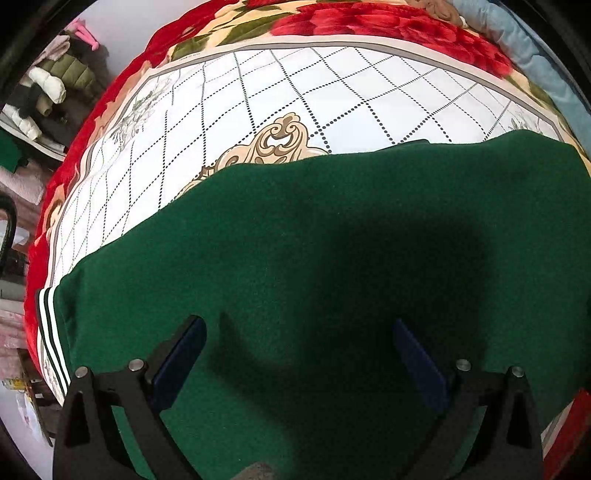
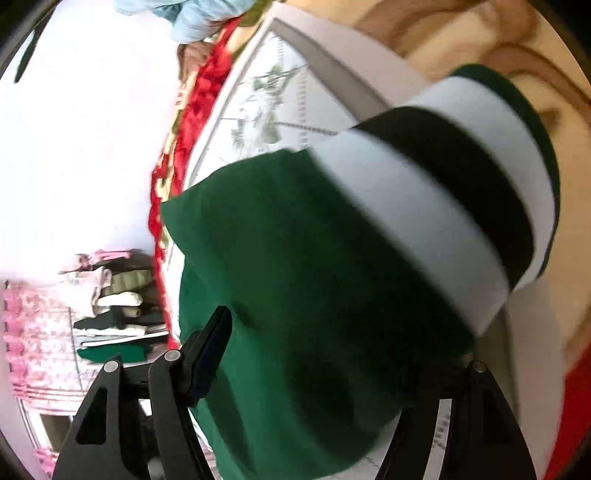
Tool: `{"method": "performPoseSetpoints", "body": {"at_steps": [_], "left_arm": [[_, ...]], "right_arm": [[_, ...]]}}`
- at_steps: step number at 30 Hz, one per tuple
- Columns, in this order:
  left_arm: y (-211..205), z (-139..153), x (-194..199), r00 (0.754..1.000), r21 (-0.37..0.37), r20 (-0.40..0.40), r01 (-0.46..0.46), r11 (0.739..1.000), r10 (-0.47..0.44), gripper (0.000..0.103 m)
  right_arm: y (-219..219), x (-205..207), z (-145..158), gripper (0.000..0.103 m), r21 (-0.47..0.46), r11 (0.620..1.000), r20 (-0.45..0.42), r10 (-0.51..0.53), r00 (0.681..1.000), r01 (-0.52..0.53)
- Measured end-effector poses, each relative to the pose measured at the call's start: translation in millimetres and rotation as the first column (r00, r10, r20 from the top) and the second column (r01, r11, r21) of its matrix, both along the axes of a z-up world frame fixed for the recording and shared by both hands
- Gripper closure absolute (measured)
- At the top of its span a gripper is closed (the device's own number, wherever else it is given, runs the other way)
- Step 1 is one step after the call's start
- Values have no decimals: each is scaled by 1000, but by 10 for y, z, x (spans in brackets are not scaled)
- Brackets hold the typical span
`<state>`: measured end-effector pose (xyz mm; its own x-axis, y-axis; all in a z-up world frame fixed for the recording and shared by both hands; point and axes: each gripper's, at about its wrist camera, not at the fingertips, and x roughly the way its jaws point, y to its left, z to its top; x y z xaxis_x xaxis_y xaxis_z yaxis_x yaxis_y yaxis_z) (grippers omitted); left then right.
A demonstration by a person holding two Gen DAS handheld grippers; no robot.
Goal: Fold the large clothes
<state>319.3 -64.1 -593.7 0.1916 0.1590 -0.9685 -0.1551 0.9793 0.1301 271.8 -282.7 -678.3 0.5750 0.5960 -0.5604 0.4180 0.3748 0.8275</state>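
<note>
A large dark green garment lies spread on a white checked sheet on a bed. Its striped white and black hem shows at the left edge. My left gripper is open just above the green cloth, with blue pads wide apart and nothing between them. In the right wrist view a green sleeve with a white and black striped cuff lies between the fingers of my right gripper. The jaws stand wide apart; the right finger is mostly hidden by the cloth. That view is blurred.
A red floral blanket lies under the sheet. A light blue quilt lies at the far right. A stack of folded clothes stands beside the bed; it also shows in the left wrist view.
</note>
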Motion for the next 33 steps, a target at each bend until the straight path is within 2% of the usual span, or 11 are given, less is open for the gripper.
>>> {"method": "performPoseSetpoints", "body": {"at_steps": [5, 7, 13, 17, 20, 22, 27, 29, 30, 31, 33], "left_arm": [[-7, 1, 1, 1000, 13, 14, 9, 1000, -9, 0], [-3, -2, 28, 1000, 19, 15, 10, 1000, -10, 0], [-52, 12, 68, 999, -12, 6, 34, 999, -34, 0], [-218, -2, 23, 996, -63, -5, 85, 994, -86, 0], [-247, -28, -11, 995, -79, -2, 94, 992, -95, 0], [-204, -56, -7, 997, -115, -4, 77, 990, -78, 0], [-207, -63, 2, 994, -117, 8, 113, 987, -113, 0], [-213, -59, 26, 991, -96, 27, 132, 987, -130, 0], [-223, -63, 57, 991, -97, 35, 132, 986, -129, 0], [-236, -68, 83, 991, -106, 37, 133, 985, -130, 0], [-323, -73, 173, 989, -122, 43, 149, 981, -144, 0]], "right_arm": [[44, 159, -180, 30, 79, 997, 23, 25, 999, -26], [60, 184, -147, 71, 81, 996, 34, 18, 999, -21], [64, -145, 155, 80, 123, 989, 63, -89, 994, 81], [53, -634, 482, 81, 62, 988, 70, -144, 987, 140], [45, -821, 308, 67, 55, 989, 38, -142, 989, 140], [51, -819, 34, 24, 109, 983, 26, -148, 989, 145], [141, -721, -268, 19, 175, 962, 111, -233, 966, 212], [183, -679, -243, 37, 167, 957, 118, -256, 959, 235], [203, -668, -237, 64, 175, 952, 104, -271, 957, 250], [205, -679, -227, 76, 192, 945, 98, -288, 953, 266], [174, -741, -102, 78, 218, 927, 95, -332, 939, 305]]}}
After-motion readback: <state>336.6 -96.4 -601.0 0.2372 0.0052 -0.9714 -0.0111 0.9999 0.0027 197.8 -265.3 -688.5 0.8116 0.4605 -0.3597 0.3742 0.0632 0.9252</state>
